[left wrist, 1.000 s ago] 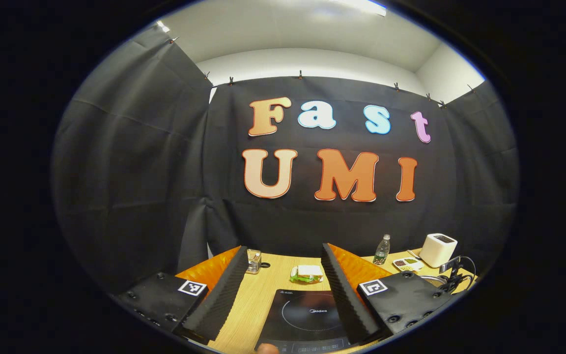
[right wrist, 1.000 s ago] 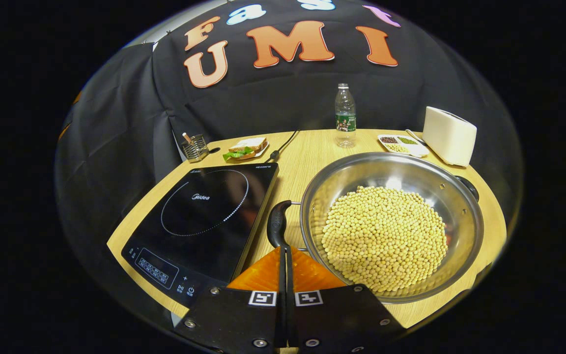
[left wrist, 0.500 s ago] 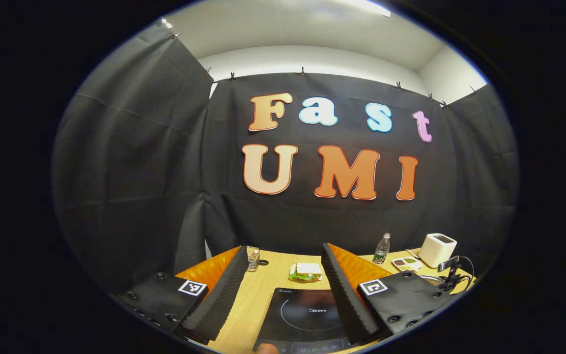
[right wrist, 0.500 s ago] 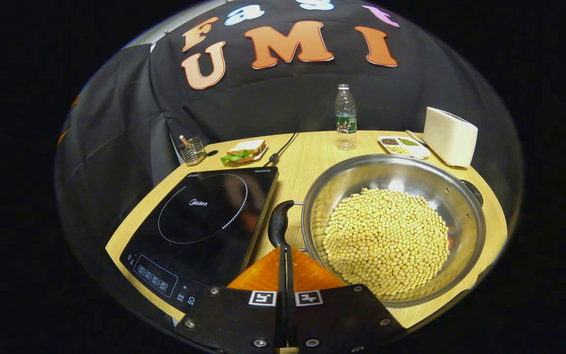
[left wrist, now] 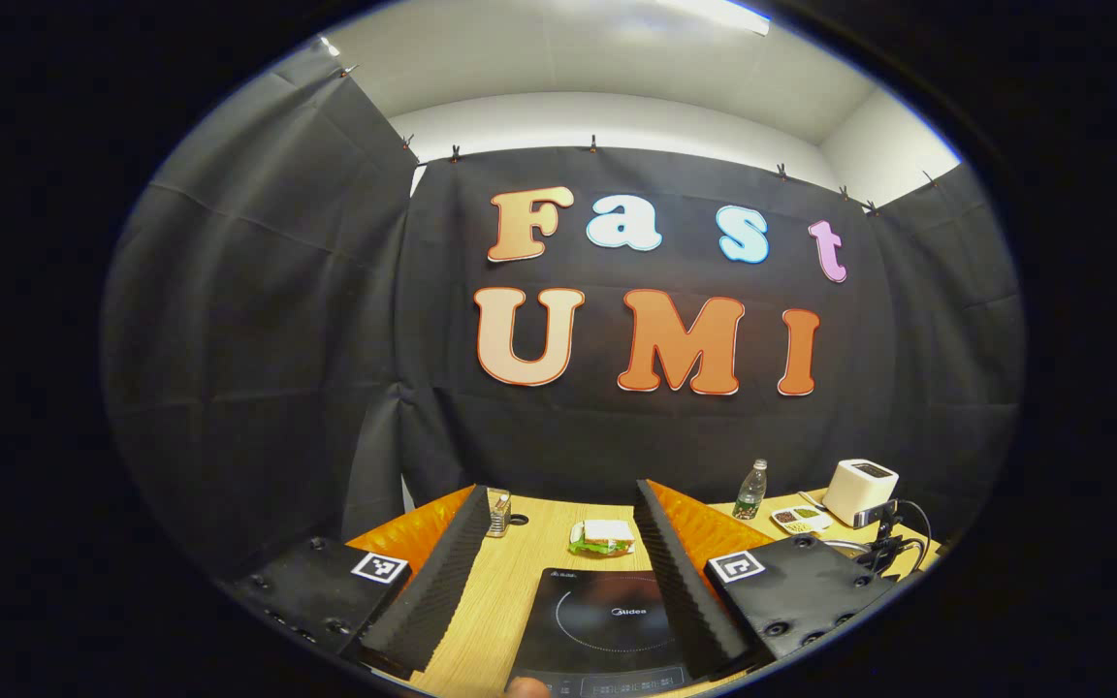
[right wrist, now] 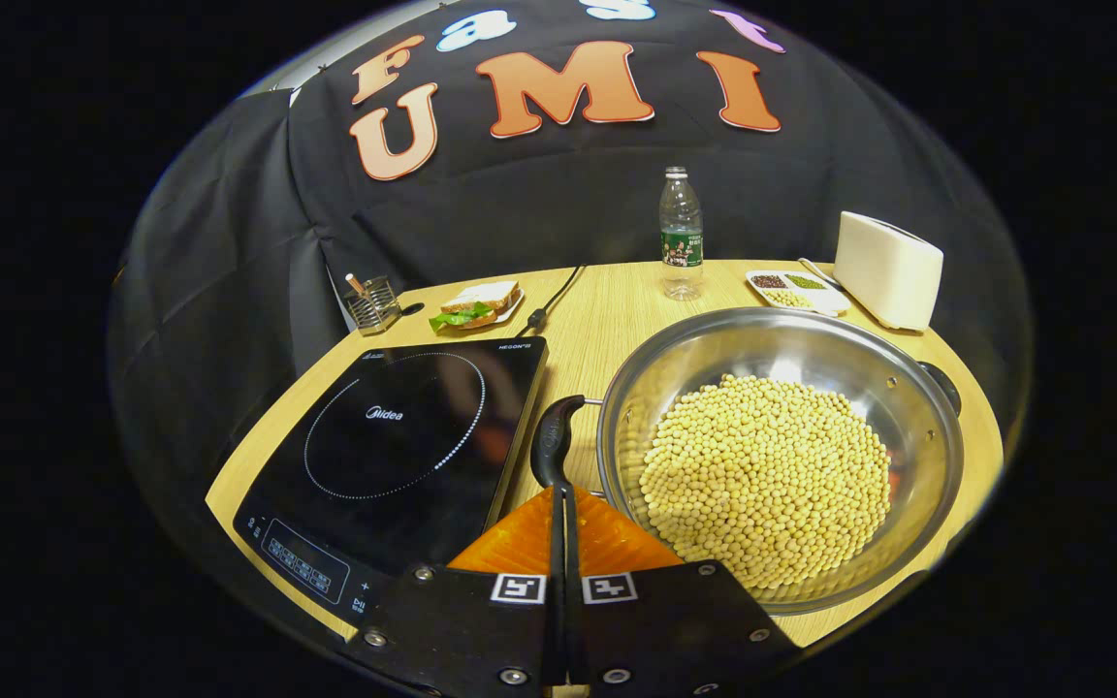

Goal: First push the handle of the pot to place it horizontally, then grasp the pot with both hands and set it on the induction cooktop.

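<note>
A steel pot [right wrist: 908, 427] full of pale beans stands on the wooden table, right of the black induction cooktop [right wrist: 403, 436]. One black pot handle [right wrist: 552, 441] points toward the cooktop's edge, and the other handle [right wrist: 941, 383] is on the far right side. My right gripper [right wrist: 558, 490] is shut with nothing between its fingers; its tips sit just behind the near handle, and I cannot tell whether they touch it. In the left gripper view my left gripper [left wrist: 558, 488] is open and held above the cooktop [left wrist: 607, 620], and a sliver of the pot rim [left wrist: 842, 547] shows at the right.
Along the back of the table stand a water bottle [right wrist: 681, 233], a white toaster [right wrist: 888, 269], a small tray of grains [right wrist: 791, 286], a sandwich on a plate [right wrist: 476, 305] and a wire cup [right wrist: 369, 301]. A black cable [right wrist: 554, 296] runs behind the cooktop.
The right gripper has edged slightly, still shut at the pot's near handle, which has turned a little. The left gripper stays open and nearly still.
</note>
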Demonstrator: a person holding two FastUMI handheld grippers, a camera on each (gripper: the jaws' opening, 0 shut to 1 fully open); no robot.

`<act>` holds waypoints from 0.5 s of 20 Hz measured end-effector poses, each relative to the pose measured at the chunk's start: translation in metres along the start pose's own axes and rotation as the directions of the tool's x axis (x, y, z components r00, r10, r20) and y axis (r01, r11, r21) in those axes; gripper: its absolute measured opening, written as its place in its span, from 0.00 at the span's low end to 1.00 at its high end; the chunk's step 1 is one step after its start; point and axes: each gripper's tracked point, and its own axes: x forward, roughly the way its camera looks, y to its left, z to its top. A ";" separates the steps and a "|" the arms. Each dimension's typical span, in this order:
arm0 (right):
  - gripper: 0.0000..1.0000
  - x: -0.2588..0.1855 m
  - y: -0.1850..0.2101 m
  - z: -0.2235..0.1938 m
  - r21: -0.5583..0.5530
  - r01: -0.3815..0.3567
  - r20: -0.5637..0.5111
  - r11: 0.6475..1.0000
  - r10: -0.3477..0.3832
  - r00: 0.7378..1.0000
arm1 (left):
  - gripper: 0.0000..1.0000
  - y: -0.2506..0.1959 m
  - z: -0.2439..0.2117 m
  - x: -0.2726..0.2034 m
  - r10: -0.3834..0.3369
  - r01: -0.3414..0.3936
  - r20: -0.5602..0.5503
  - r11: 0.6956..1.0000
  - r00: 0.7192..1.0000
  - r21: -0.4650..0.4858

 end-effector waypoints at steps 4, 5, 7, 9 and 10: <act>0.00 0.006 0.002 0.003 0.003 0.011 0.007 1.000 -0.011 1.000 | 0.97 0.007 0.000 0.002 0.010 -0.010 0.002 1.000 1.000 -0.010; 0.00 0.008 0.001 0.004 0.004 0.013 0.007 1.000 -0.013 1.000 | 0.97 0.007 -0.001 0.003 0.009 -0.009 0.004 1.000 1.000 -0.012; 0.00 0.010 0.003 0.005 0.008 0.016 0.012 1.000 -0.016 1.000 | 0.96 0.009 -0.001 0.002 0.010 -0.010 0.002 1.000 1.000 -0.014; 0.00 0.015 0.003 0.008 0.008 0.020 0.019 1.000 -0.020 1.000 | 0.98 0.011 -0.002 0.004 0.013 -0.013 -0.001 1.000 1.000 -0.015; 0.00 0.016 0.003 0.008 0.007 0.023 0.021 1.000 -0.023 1.000 | 0.97 0.013 -0.002 0.003 0.016 -0.016 -0.002 1.000 1.000 -0.015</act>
